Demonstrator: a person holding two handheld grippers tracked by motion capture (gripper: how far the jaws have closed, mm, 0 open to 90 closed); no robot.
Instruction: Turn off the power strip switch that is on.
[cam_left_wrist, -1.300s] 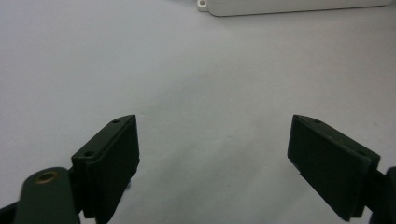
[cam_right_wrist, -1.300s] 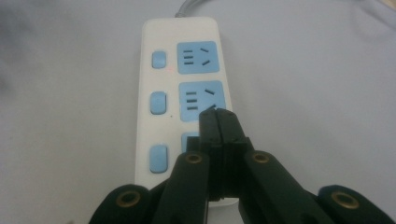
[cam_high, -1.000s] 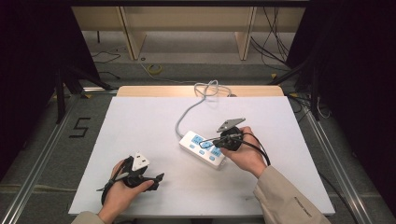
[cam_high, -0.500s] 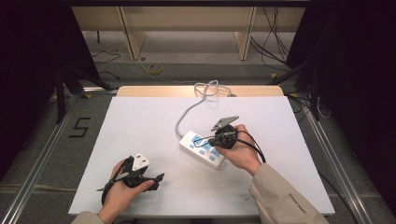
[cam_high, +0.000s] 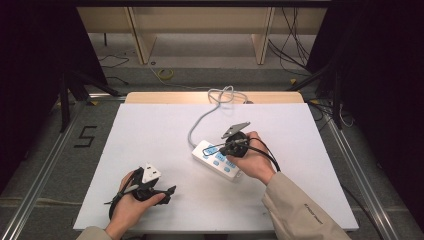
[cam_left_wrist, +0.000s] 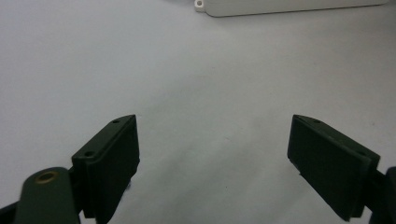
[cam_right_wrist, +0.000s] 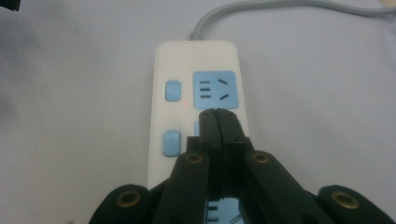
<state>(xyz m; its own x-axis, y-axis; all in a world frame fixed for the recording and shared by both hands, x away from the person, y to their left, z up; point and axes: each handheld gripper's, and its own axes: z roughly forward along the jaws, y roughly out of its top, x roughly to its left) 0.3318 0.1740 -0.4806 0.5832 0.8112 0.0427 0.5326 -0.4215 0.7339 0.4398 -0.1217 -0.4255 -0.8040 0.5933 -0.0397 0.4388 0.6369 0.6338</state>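
Item 1: power strip (cam_high: 216, 159), white, with pale blue sockets and pale blue switch buttons. It lay flat on the tabletop (cam_high: 150, 140), a little right of centre, set at a slant with one end toward the far left and the other toward the near right. In the right gripper view a small red light (cam_right_wrist: 185, 103) glowed on its face between the far button (cam_right_wrist: 173, 90) and the far socket (cam_right_wrist: 214, 90).

Item 2: grey cord (cam_high: 202, 117), running from the far end of the power strip toward the far edge of the tabletop, where it lay in a loose loop.

Item 3: right tongs (cam_high: 223, 149), held in the person's right hand (cam_high: 252, 162). The jaws were pressed together with nothing between them, tips over the face of the power strip just near of the far socket; whether they touched the face could not be told.

Item 4: left tongs (cam_high: 170, 191), held in the person's left hand (cam_high: 131, 205) at the near left of the tabletop, well apart from the power strip. The jaws stood wide apart and empty over bare white surface; the near edge of the power strip (cam_left_wrist: 289, 6) showed at the far side of the left gripper view.

Item 5: tabletop, white surface with a wooden strip along its far edge.
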